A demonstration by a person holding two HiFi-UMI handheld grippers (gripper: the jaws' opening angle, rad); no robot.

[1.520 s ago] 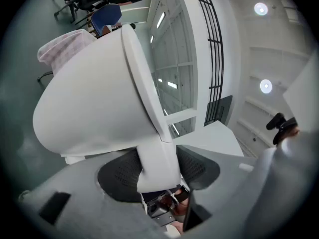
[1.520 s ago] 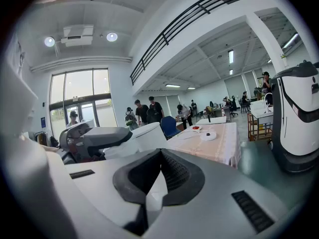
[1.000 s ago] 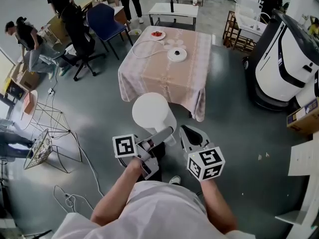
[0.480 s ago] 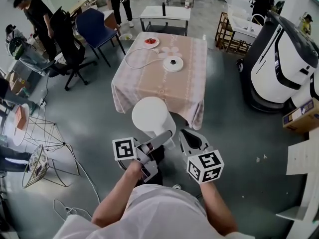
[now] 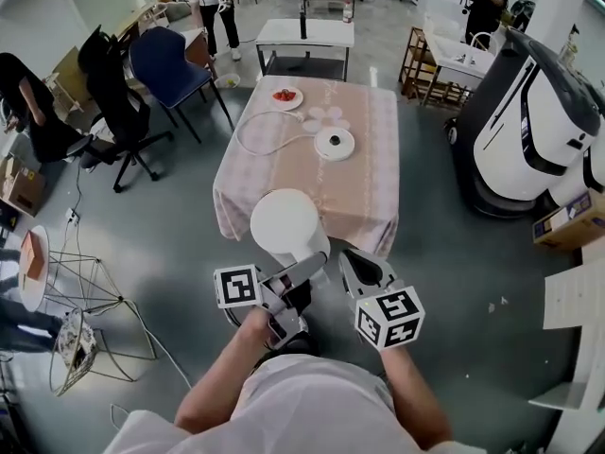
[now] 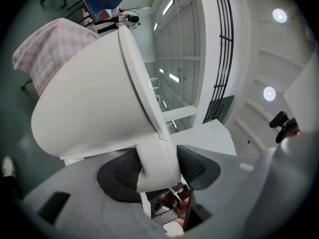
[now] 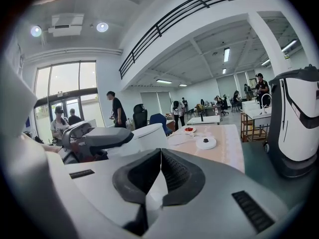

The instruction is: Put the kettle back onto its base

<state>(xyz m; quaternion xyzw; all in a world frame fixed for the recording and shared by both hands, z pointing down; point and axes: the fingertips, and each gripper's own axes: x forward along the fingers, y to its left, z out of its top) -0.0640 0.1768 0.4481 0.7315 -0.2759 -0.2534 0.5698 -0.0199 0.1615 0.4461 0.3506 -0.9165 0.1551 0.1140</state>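
A white kettle [image 5: 286, 223] hangs in front of me, just short of the near edge of the cloth-covered table [image 5: 369, 197]. My left gripper [image 5: 301, 270] is shut on its handle [image 6: 157, 158], and the kettle body [image 6: 89, 108] fills the left gripper view. The round white base [image 5: 334, 143] with a dark centre lies in the middle of the table, its white cord [image 5: 260, 130] looping to the left. In the right gripper view the base [image 7: 206, 143] shows beyond the kettle [image 7: 149, 136]. My right gripper [image 5: 364, 263] rides beside the kettle, jaws shut with nothing between them.
A plate of red food [image 5: 285, 96] lies at the table's far end. A big white machine [image 5: 539, 121] stands to the right, office chairs [image 5: 170, 55] and people to the far left, wire frames [image 5: 95, 291] on the floor at left, a cardboard box [image 5: 572, 220] at right.
The table and its base have drawn nearer as I walk toward them. Both grippers and the kettle keep the same places in front of me.
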